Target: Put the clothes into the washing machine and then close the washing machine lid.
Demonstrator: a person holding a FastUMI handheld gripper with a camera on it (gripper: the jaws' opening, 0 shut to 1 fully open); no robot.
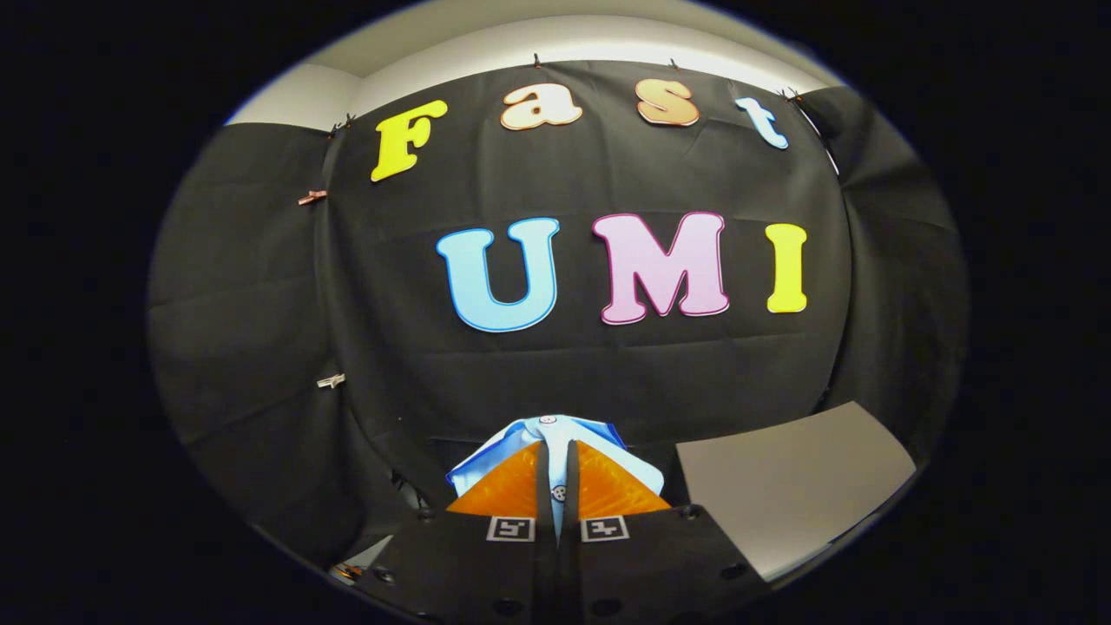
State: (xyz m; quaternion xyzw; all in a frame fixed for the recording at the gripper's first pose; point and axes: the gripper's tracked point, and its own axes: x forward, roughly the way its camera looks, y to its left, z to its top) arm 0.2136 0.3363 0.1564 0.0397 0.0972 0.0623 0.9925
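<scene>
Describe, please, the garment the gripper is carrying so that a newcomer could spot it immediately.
Start at the black cloth wall and drop to the gripper below it. Pinched between its nearly closed fingers is a light blue shirt with small white buttons. The grey flat panel beside it is plain and stiff.

The booth wall (555,365) is black cloth hung in panels: one across the far side, one angled on the left, one angled on the right. Creases run across each panel. Small clips (312,197) fasten the left seam, with another clip (331,380) lower on the same seam; further clips hold the top edge. Above the cloth, a pale wall (555,35) is brightly lit. At near right lies a flat grey panel (794,486).
</scene>
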